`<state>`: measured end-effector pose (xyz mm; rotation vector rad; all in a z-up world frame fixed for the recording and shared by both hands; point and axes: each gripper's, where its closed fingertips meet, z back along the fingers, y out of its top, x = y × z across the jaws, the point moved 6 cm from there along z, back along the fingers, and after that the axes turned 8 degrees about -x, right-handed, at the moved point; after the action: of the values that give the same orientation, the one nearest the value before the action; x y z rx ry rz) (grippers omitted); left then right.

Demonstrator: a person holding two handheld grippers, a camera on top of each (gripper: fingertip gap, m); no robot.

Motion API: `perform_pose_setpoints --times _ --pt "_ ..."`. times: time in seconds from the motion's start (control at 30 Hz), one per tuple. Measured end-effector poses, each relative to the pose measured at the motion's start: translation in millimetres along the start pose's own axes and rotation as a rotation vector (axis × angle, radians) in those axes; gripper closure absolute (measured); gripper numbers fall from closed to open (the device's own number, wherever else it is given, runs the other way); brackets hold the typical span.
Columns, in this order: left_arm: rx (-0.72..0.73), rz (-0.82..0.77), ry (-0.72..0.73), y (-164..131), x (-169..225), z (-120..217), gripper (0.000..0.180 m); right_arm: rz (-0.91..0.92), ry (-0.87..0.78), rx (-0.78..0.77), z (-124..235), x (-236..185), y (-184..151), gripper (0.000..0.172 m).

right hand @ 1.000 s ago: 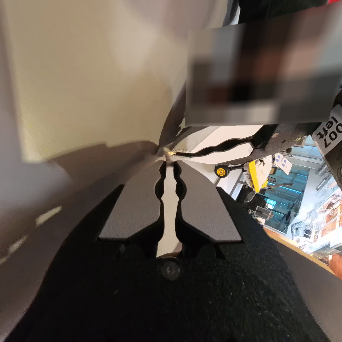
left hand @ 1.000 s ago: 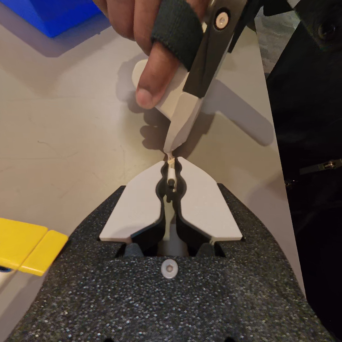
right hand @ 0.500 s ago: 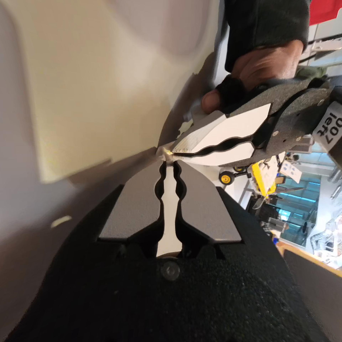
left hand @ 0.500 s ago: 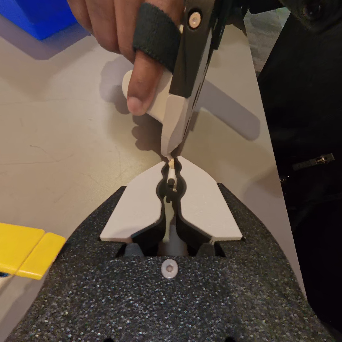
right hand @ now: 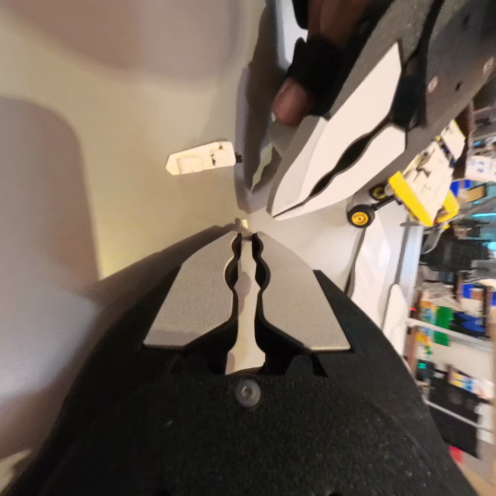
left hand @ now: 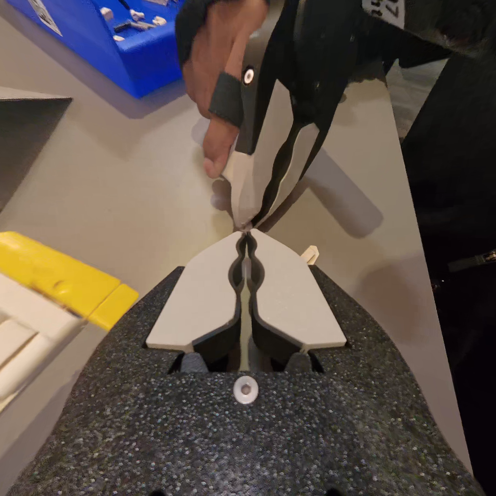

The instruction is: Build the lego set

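My left gripper (left hand: 246, 234) is shut, its pads together with nothing between them, just above the beige table (left hand: 120, 188). A small white piece with a black pin (right hand: 201, 161) lies loose on the table; in the left wrist view it peeks out beside my right finger (left hand: 310, 253). My right gripper (right hand: 247, 236) is shut on a tiny cream piece (right hand: 243, 222) at its very tips. It points down tip to tip with the left gripper, as the left wrist view shows (left hand: 248, 225). The left gripper also shows in the right wrist view (right hand: 275, 213).
A blue bin (left hand: 107, 40) with small parts stands at the back left. A yellow and white brick model (left hand: 53, 268) lies at the left, its yellow wheel (right hand: 359, 217) visible. A dark box (left hand: 26, 134) is at the far left. The table edge (left hand: 418, 268) runs along the right.
The white piece with the black pin left my left gripper's grasp and now lies on the table. The left pads came together on air. The right gripper kept its tiny piece and tilted.
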<state>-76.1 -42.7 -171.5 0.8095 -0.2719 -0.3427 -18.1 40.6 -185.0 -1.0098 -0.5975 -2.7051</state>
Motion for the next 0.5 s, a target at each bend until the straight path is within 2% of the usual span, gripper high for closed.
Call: perform_pose_setpoints --times 0.13,0.27,0.33,0.4,0.5 --pt "0.042 -0.020 -0.034 1.1 7.4 5.8 0.174 -0.105 0.113 0.064 4.0 -4.6 -2.3 0.164" --pt "0.042 -0.097 0.009 2.0 12.8 6.8 0.167 -0.151 0.155 0.069 3.0 -2.5 -3.3 0.164" --pt "0.088 -0.108 0.026 3.5 16.0 10.5 0.165 -0.164 0.144 0.054 2.1 -1.3 -3.5 0.164" --pt "0.144 -0.080 0.039 4.6 18.8 15.7 0.165 -0.174 0.120 0.030 1.1 0.0 -4.1 0.164" --pt "0.102 0.049 0.099 -1.0 12.6 14.6 0.169 -0.187 0.050 0.016 3.4 3.8 -1.5 0.164"
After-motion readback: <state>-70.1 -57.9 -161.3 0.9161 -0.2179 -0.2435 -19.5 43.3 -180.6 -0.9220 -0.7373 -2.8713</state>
